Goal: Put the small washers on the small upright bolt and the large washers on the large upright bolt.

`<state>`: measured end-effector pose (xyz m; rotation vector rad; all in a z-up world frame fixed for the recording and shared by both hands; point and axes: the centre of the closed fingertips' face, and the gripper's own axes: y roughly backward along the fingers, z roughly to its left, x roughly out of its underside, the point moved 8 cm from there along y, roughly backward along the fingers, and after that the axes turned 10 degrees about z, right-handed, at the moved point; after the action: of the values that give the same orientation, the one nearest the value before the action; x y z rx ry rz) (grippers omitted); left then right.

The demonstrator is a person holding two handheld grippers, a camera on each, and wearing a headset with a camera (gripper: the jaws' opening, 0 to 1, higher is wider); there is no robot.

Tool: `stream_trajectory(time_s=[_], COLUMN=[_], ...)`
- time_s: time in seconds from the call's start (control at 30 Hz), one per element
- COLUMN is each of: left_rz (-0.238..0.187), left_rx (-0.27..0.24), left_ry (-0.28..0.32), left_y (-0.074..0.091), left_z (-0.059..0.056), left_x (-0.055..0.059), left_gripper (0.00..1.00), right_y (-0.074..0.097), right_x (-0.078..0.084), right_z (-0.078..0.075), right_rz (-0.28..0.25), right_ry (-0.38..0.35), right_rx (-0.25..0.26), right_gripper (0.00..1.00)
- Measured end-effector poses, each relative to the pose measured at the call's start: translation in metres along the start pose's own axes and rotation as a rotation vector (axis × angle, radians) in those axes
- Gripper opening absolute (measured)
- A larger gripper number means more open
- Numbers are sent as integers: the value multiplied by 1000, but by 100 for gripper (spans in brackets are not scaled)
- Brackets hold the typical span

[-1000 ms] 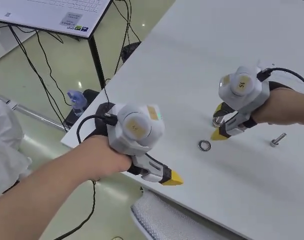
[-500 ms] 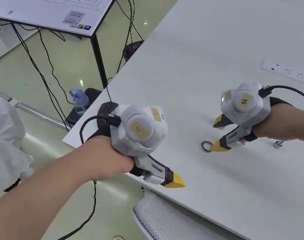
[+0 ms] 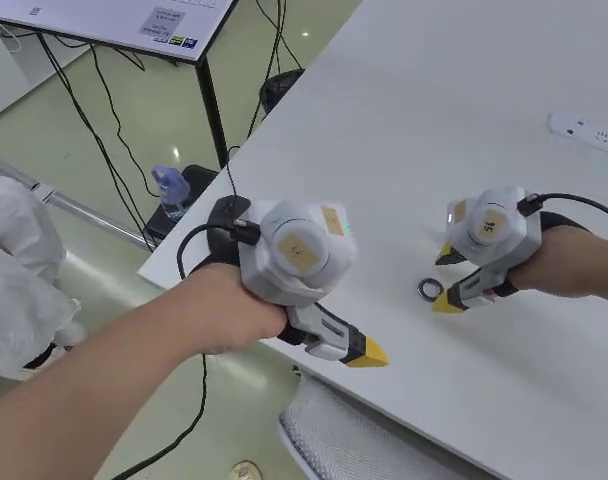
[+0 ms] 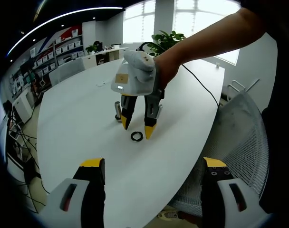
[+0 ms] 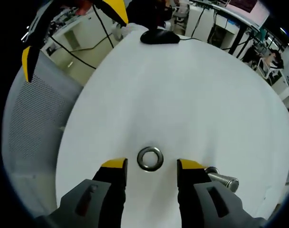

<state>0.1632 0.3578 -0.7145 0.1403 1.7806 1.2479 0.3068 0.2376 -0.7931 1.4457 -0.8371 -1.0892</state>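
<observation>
Count: one silver ring washer (image 5: 150, 158), flat on the white desk (image 3: 434, 120). It lies between the spread jaws of my right tongs (image 5: 151, 165), whose tips sit low to the desk with nothing gripped. One grey threaded bolt (image 4: 118, 110) stands upright just beside them. My left tongs (image 4: 153, 164) hang released and empty near the desk edge.

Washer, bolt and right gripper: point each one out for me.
washer (image 5: 140, 159), right gripper view, left side of its ring.
bolt (image 4: 118, 109), left gripper view, its upright shaft.
right gripper (image 4: 136, 129), left gripper view, midway between its yellow fingertips.
</observation>
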Motion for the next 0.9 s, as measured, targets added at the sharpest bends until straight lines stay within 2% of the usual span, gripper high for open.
stream_trajectory(time_s=[0.13,0.33,0.63,0.9], left_rz=[-1,-6,-12,-13], left_rx=[0,-1,-2,-2], left_ry=[3,4,4,10], left_y=[0,0,-1,-1], left_z=[0,0,0,0], left_x=[1,1,-1,0], left_gripper=[82,82,81,80], right_y=[-5,-5,-4,-5], right_x=[2,0,-3,-9], right_z=[-3,-4,-1,2], right_rz=[12,20,54,94], right_ry=[6,-1,32,39], right_rx=[-2,6,10,11], right_gripper=[43,41,37,26])
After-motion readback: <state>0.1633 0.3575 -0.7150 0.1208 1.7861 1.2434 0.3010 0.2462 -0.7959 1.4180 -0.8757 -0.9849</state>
